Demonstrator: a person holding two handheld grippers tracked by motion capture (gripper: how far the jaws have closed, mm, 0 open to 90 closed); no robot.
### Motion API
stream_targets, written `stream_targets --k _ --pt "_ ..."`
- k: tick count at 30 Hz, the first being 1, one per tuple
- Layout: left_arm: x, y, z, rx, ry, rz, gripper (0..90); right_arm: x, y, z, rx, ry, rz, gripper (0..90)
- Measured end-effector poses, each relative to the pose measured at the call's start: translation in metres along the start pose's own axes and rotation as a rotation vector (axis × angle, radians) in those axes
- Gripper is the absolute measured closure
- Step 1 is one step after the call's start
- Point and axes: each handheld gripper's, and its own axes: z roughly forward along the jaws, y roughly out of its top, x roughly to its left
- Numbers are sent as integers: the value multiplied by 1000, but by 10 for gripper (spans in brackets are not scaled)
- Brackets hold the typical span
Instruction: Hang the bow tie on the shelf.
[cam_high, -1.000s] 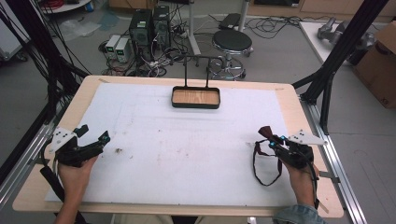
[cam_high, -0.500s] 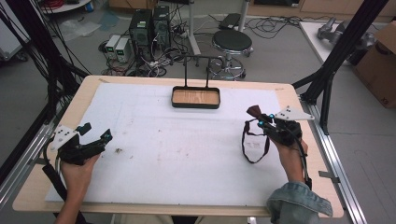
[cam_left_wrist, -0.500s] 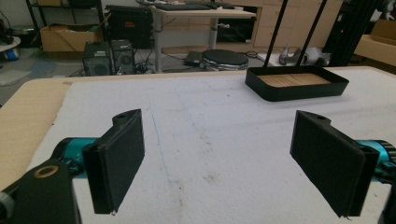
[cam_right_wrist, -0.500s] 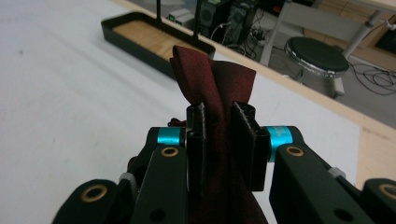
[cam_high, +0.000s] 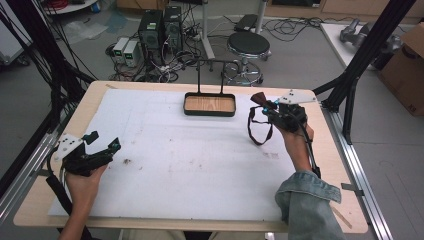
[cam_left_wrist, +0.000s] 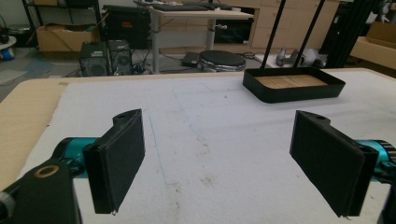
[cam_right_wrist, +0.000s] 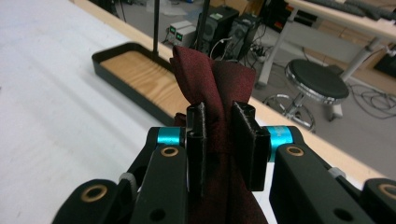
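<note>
We held left gripper (cam_high: 102, 142) low at table's left edge, jaws spread wide. Right gripper (cam_high: 261, 100) raised, arm extended forward, jaws clamped on dark red cloth (cam_right_wrist: 219, 88).

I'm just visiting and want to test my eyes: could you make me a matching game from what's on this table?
Things:
1. left claw
2. right claw
3. black tray
4. dark red cloth

States:
A. wooden floor, nothing lying in it
B. open, holding nothing
C. pinched and lifted, a loop hanging below
D. shut on fabric

Pairs: 1-B, 2-D, 3-A, 4-C
</note>
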Motion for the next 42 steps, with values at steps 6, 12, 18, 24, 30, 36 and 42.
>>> stream_targets --k 6,12,18,24,30,36,42 --pt "1 0 1 -5 -3 -5 183 1 20 15 -31 8 6 755" --pt "2 1 1 -10 -6 -9 183 4 41 30 -86 -16 -8 755" --pt "2 0 1 -7 -7 -8 183 8 59 46 -117 -29 -16 755" --pt "4 -1 0 -6 -6 -13 183 10 70 64 -134 -34 -29 754" --pt "5 -1 -1 -6 -5 -13 182 8 71 76 -153 -29 13 755" --pt "5 -2 -1 0 -3 -9 182 4 79 83 -196 -22 55 754" --pt "6 -3 -2 1 -3 -12 182 -2 80 94 -177 -49 69 755"
